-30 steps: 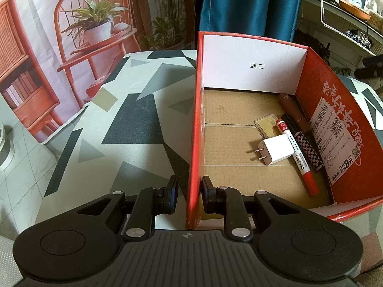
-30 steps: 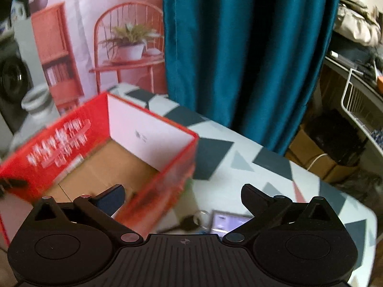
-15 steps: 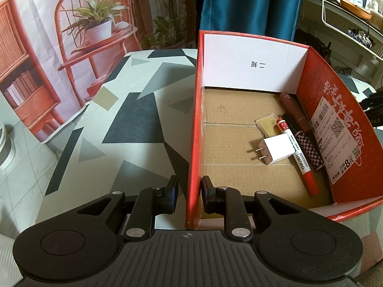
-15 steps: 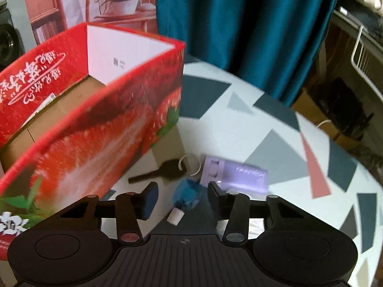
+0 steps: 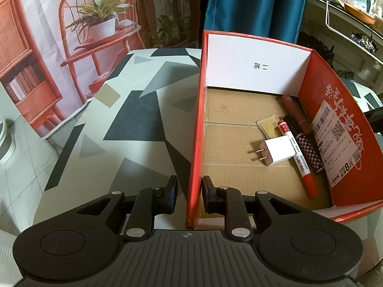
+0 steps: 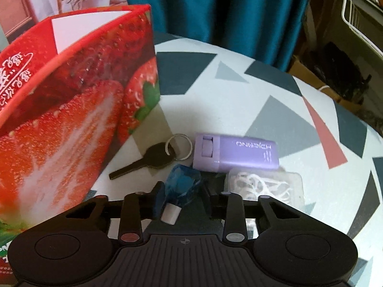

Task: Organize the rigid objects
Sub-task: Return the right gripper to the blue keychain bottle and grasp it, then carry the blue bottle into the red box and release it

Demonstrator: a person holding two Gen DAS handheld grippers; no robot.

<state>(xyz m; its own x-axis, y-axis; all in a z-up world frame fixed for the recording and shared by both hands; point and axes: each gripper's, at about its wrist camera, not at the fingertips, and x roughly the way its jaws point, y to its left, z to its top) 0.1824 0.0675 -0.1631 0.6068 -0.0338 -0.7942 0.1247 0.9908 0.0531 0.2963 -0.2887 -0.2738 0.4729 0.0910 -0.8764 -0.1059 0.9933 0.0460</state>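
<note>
In the left wrist view my left gripper [image 5: 189, 189] is shut on the left wall of the red strawberry box [image 5: 197, 129]. Inside lie a white charger plug [image 5: 278, 150], a red marker [image 5: 299, 162], a checkered pen [image 5: 307, 150], a brown pen [image 5: 295, 112] and a small yellow card [image 5: 267, 125]. In the right wrist view my right gripper [image 6: 183, 199] is closed around a blue crystal-shaped object with a white cap [image 6: 183, 186] on the table. Just beyond lie a black key with ring [image 6: 153, 159] and a purple case [image 6: 235, 151]. The box [image 6: 71, 110] stands at the left.
A clear packet with white cord [image 6: 263, 183] lies right of my right gripper. The table has a geometric patterned cloth [image 5: 134, 119]. A teal curtain [image 6: 215, 7] hangs behind, and a wire shelf [image 6: 359, 21] stands at the far right.
My right gripper has dropped down beside the box and its fingers have narrowed around the blue object. My left gripper and the box have stayed still.
</note>
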